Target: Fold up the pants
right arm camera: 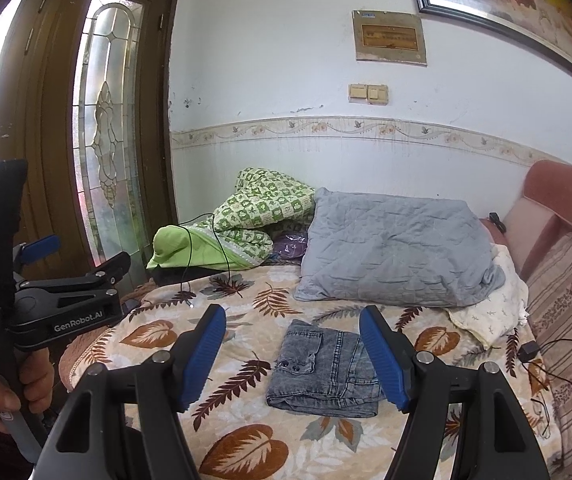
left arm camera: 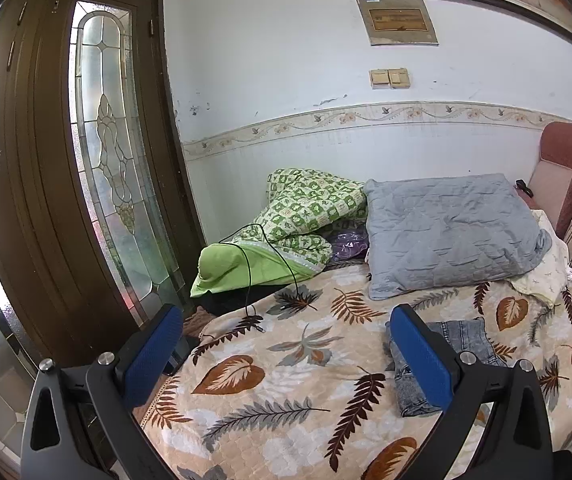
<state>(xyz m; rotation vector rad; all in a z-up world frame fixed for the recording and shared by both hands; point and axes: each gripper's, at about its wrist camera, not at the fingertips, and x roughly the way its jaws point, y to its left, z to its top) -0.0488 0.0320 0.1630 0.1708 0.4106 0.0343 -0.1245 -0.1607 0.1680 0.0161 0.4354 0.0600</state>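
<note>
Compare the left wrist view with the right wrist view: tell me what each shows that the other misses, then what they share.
Only the left wrist view shows the left gripper head-on, jaws open with nothing between them. Only the right wrist view shows the folded grey-blue denim pants almost whole, the open right gripper, and the person's hand holding the other gripper's handle. Both show the leaf-patterned bedspread, grey quilted pillow, green checked blanket and brown glass-panelled door.

White wall (right arm camera: 269, 60), glazed wooden door (right arm camera: 101, 128), sofa bed (right arm camera: 542, 216)
</note>
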